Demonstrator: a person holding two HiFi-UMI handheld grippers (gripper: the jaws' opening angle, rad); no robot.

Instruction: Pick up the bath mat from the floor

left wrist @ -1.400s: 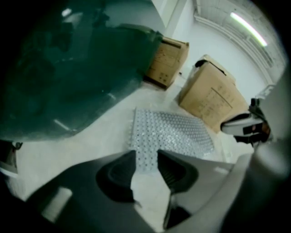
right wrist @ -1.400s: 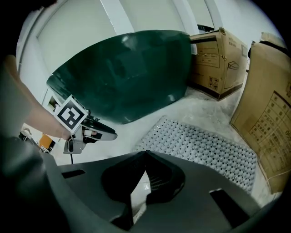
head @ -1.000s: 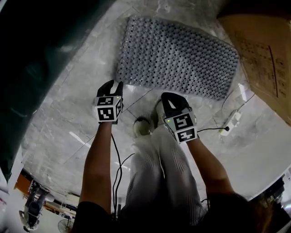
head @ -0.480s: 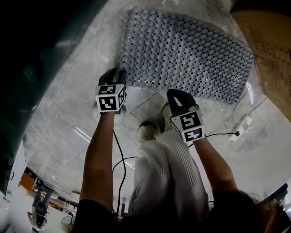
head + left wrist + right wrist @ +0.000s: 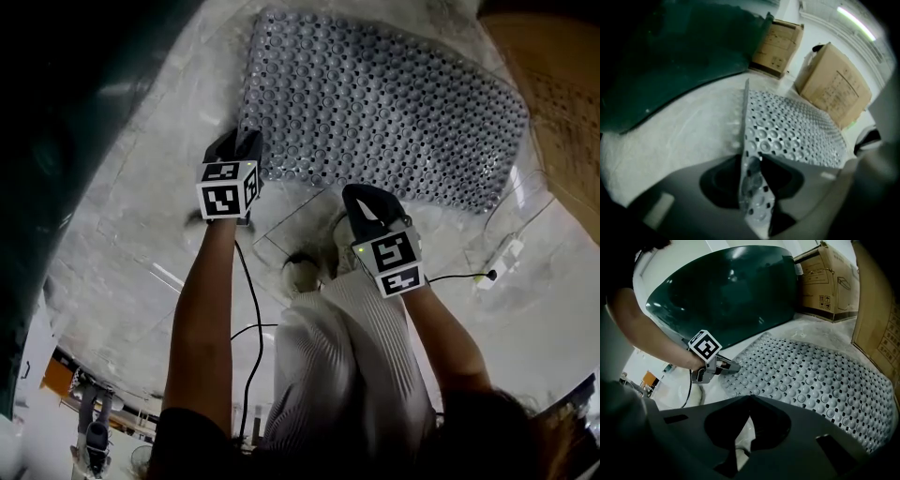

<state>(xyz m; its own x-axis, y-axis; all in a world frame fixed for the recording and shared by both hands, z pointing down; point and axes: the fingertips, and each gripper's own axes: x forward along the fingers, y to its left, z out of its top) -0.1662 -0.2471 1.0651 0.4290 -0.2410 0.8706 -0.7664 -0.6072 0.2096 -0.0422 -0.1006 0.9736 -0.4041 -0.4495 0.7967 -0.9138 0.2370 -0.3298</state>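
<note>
The mat [image 5: 384, 112], on the floor [image 5: 141, 244] at upper middle, is now reached and clamped at its lower-left corner by the left gripper [image 5: 236, 148], so lifting can be started; the right gripper [image 5: 361, 199] is held closed and empty below it.

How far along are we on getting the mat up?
Done: the left gripper has its jaws shut on the near left corner of the grey studded rubber bath mat. In hand: that corner is bent up off the pale stone floor. Left: the rest of the mat lies flat, and the right gripper, jaws together and empty, hangs short of its near edge.
</note>
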